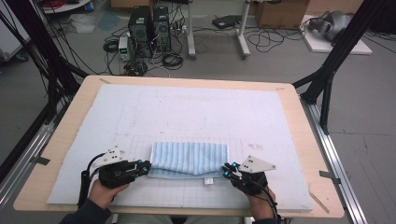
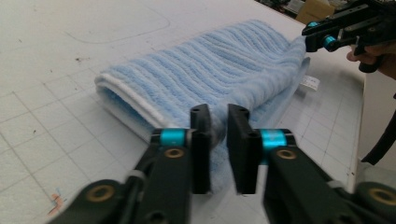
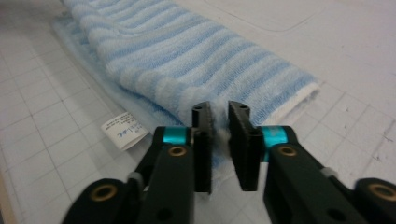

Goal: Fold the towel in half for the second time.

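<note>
A light-blue striped towel [image 1: 189, 157] lies folded into a long band on the gridded white mat [image 1: 187, 112], near the front edge. My left gripper [image 1: 148, 168] sits at its left end. In the left gripper view the jaws [image 2: 218, 114] stand slightly apart, with a corner of the towel [image 2: 210, 74] loose in the gap. My right gripper [image 1: 225, 170] is at the towel's right end. Its jaws [image 3: 219, 112] are also a little apart, with white fuzz of the towel [image 3: 187, 56] between the pads. The right gripper [image 2: 310, 39] also appears far off in the left gripper view.
A white care label [image 1: 208, 181] sticks out from the towel's front edge, and it shows again [image 3: 125, 130] beside the right jaws. The mat covers a wooden table [image 1: 299, 116]. Black frame posts [image 1: 327, 93] stand at both sides. Computers and cables lie on the floor beyond.
</note>
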Motion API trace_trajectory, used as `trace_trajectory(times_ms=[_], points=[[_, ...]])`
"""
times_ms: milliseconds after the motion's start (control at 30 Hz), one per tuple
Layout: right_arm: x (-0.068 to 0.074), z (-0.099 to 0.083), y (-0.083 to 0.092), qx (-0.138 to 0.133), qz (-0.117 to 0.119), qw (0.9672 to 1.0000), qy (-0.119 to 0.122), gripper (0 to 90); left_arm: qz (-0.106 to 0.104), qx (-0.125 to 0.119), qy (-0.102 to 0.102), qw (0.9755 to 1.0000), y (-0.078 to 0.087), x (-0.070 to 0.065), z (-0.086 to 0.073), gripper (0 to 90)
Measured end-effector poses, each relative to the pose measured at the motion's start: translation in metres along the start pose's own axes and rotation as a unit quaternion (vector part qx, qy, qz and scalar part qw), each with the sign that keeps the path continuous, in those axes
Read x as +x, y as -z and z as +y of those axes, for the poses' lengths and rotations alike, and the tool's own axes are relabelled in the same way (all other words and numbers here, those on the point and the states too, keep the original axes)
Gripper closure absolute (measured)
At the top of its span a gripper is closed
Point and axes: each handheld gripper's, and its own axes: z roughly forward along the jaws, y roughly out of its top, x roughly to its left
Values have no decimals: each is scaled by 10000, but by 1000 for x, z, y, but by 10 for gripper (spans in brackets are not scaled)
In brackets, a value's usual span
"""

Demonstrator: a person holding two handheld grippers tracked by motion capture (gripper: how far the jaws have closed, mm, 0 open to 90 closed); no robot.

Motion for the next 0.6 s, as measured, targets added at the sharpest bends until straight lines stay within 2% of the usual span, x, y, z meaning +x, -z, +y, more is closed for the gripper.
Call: trace_trajectory(times_ms=[33,67,133,233,333,433,600], points=[[-1,0,1,-11,-31,10000,-19,707,87,-42,140,9999,1,1,1,582],[-2,0,3,-75,-63,9999,-113,697,134,-97,176,9997,2,2,3,560],[-4,2,7,-146,-150,9996,-165,687,218,-183,153,9995,3,4,7,544],[-8,9,7,-241,-227,9991,-253,681,210,-360,203,9989,1,6,13,542],[-10,19,4,-394,-292,9984,-273,678,194,-411,160,9988,-6,7,18,570],[-9,28,-5,-324,-339,9985,-270,678,205,-335,153,9991,-17,9,18,615],[-5,28,-26,93,-341,9992,-158,675,208,84,-5,9997,-31,5,12,676]])
